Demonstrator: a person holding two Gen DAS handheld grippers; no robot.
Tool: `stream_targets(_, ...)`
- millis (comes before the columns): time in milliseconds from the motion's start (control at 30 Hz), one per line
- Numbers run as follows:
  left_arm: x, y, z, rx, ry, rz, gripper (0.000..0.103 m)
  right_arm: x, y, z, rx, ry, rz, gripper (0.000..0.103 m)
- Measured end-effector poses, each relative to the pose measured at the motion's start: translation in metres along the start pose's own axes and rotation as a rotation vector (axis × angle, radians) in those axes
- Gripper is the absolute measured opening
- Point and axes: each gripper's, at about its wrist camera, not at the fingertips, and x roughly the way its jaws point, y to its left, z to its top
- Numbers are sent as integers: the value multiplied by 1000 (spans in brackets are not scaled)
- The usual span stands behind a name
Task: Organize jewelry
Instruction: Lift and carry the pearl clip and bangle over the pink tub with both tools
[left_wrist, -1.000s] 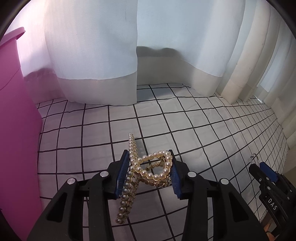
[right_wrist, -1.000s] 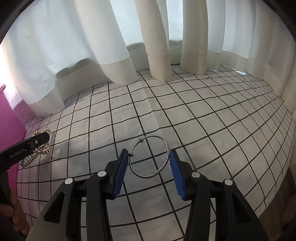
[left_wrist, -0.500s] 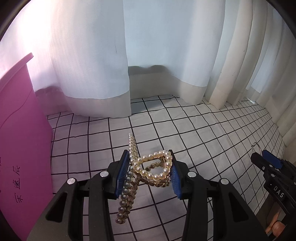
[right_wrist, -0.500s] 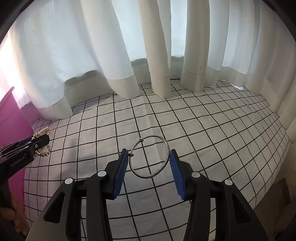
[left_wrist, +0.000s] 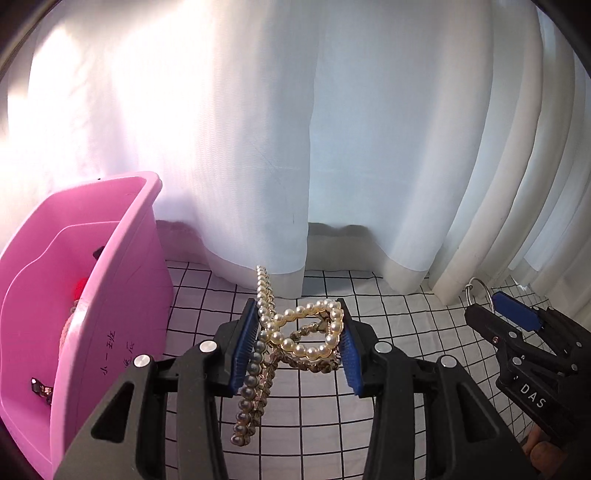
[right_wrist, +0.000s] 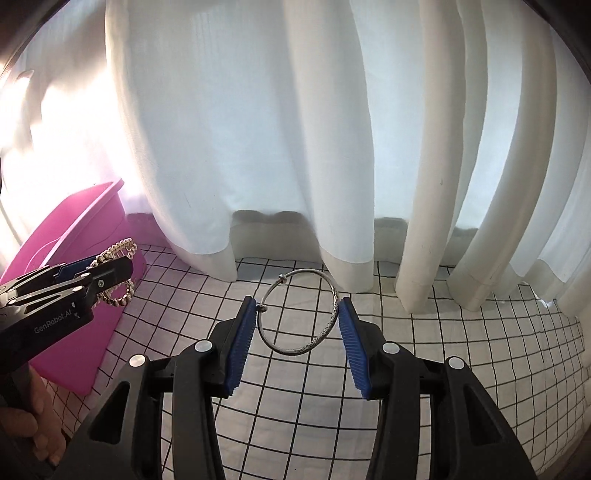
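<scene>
The left gripper (left_wrist: 299, 345) clamps a pearl hair clip (left_wrist: 295, 339) between its blue pads, clear of the checked cloth (left_wrist: 406, 325); a pink bin (left_wrist: 110, 295) stands just to its left. The right gripper (right_wrist: 297, 325) pinches a silver bangle (right_wrist: 299, 312), lifted above the cloth.

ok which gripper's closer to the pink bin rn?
Left. The left gripper, holding the pearl hair clip, is right beside the pink bin. The right gripper, holding the silver bangle, is farther out over the checked cloth.

Pink bin (left_wrist: 122, 295) contents mostly hidden.
</scene>
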Motion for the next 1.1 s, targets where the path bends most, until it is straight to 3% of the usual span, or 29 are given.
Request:
stream_targets(300,-73,27,26,-148,-150,207,41,-1,49,61,-161,-93,288,45)
stream_targets(533,-121,86,29,-229,-208,389,41,7,122,86,-236,-108,480,45)
stream_targets(833,-134,166,2,-353,-156,531,41,25,222,106,-350,-34,627,45)
stream_targets(1000,-122,192,-13,-399,-100,543,41,48,268,108,-419,48,656,45)
stream_targets(1100,-110,207,-18,-446,-49,534,41,72,292,112,-439,142,675,45)
